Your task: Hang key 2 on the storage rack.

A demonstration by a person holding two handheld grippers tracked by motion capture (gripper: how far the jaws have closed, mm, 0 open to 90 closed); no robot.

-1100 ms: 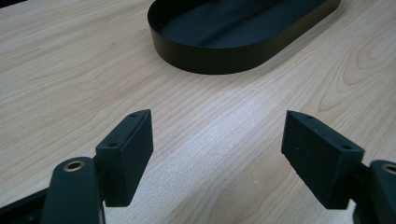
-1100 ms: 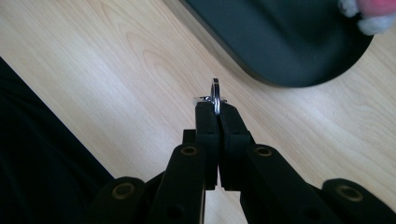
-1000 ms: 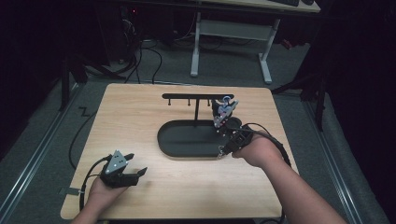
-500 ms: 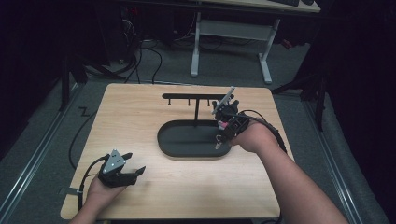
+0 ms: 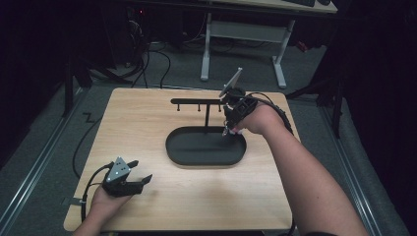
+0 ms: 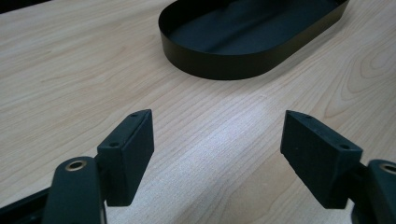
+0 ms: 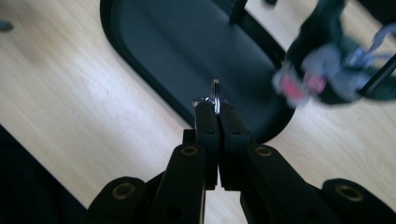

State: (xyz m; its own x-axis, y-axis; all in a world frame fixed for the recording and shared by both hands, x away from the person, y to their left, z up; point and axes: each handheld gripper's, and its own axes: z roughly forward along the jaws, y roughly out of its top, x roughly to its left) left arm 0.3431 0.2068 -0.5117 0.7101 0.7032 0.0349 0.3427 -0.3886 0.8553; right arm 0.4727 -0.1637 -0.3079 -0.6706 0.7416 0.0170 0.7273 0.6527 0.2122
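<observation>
My right gripper point(image 7: 215, 106) is shut on a small metal key ring point(image 7: 215, 93), which sticks out edge-on past the jaw tips. To its upper right is a blurred charm point(image 7: 322, 70) in dark, grey and pink; I cannot tell whether it is linked to the ring. In the high view this right gripper point(image 5: 226, 129) points down over the right end of the black oval tray point(image 5: 169, 147), beside the T-shaped hook stand point(image 5: 206, 115). My left gripper point(image 5: 141, 171) rests open on the table at the front left, with nothing between its jaws point(image 6: 217, 140).
The stand's crossbar point(image 5: 196, 101) carries small hooks and rises from the tray's back edge. The tray point(image 6: 215, 65) lies ahead of the left gripper. Bare wooden table point(image 5: 305, 191) surrounds it. Desk legs and cables stand on the floor beyond the table.
My right hand has lifted and moved back and slightly left, from the tray's right side towards the stand's right end, tilting the gripper. The left gripper has stayed put.
</observation>
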